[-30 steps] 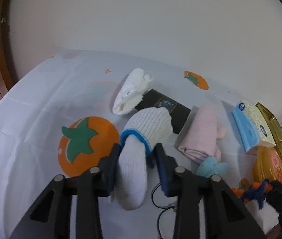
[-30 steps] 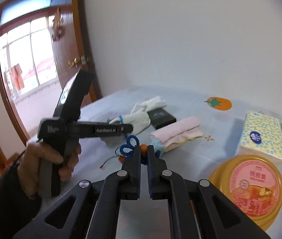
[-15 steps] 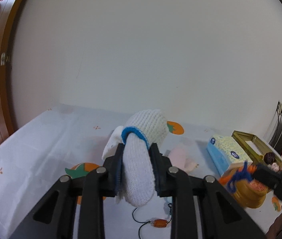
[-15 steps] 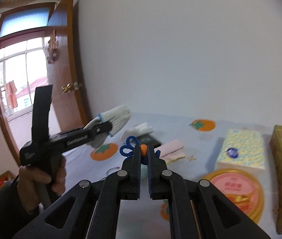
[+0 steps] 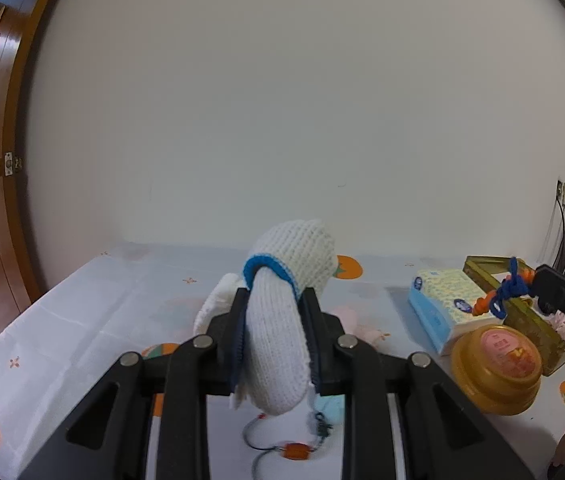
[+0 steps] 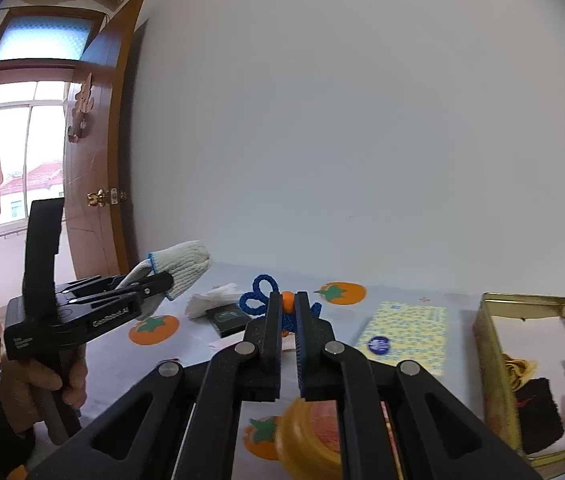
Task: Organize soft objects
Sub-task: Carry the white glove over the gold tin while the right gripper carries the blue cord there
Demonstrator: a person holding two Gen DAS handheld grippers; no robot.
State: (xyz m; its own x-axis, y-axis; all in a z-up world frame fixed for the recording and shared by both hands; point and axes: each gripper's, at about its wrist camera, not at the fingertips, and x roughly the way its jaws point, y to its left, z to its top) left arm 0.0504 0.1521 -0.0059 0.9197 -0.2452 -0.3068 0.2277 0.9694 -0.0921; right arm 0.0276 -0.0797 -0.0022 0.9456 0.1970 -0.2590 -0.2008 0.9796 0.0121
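White wall behind; surface (image 6: 462, 308) under a pale cloth printed with orange fruit, wooden door (image 6: 98, 160) at far left.

- Left tool (image 5: 274, 334): narrow, clamped across a white knit glove (image 5: 282, 308) with blue cuff band, held clear above the surface, seemingly for carrying.
- Second white glove (image 6: 212, 298): lying on the cloth beside a black box (image 6: 226, 318), apparently yet to be collected.
- Right tool (image 6: 288, 308): shut on a blue cord with orange bead (image 6: 260, 300), also raised.
- Tissue pack (image 6: 402, 332): flat, right of centre.
- Round yellow tub (image 5: 498, 364): near edge.
- Gold tin (image 6: 494, 360): open, far right, already holding soft items; likely the destination.
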